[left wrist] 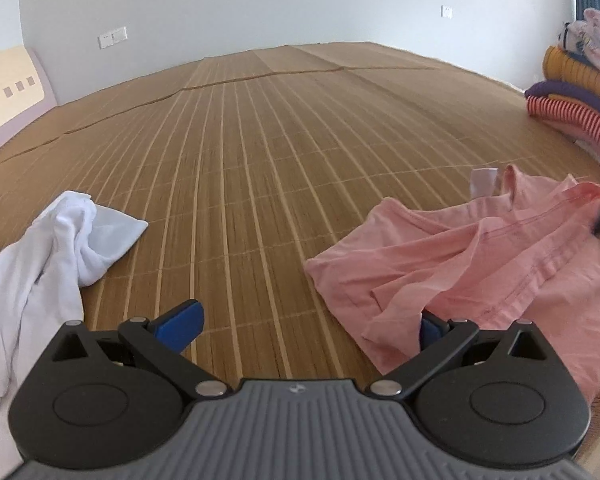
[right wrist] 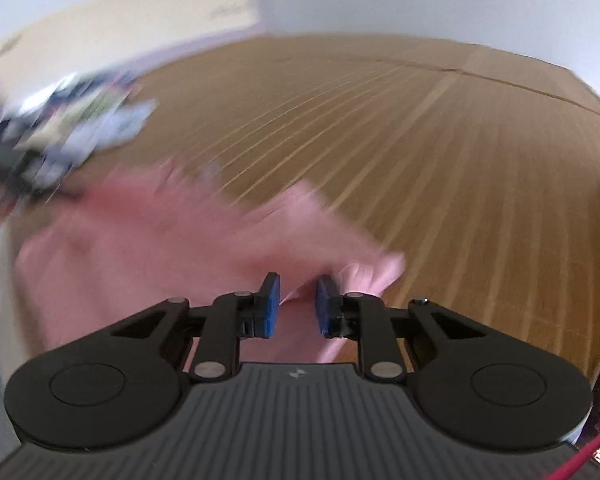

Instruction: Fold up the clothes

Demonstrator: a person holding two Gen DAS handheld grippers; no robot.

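While the pink garment [left wrist: 460,256] lies crumpled on the bamboo mat [left wrist: 260,168], the coming move turns on where its edges sit against each hand-held gripper. For the left hand-held gripper [left wrist: 308,326] the cloth lies ahead and to the right, its near hem draped over the right-hand blue pad, and its long axis runs from that pad away to the far right; the jaws stand wide apart and press on nothing. The right hand-held gripper [right wrist: 296,306] is the nearer one, I judge: a corner of the same pink garment [right wrist: 180,240] sits between its blue pads, which stand narrowly apart, with a visible gap, so no grip yet. Its view is blurred.

Counted: one pink garment, one white garment [left wrist: 40,264] left of the left hand-held gripper, one stack of folded clothes [left wrist: 576,92] far right, and one blurred heap of clothes [right wrist: 60,136] at far left.
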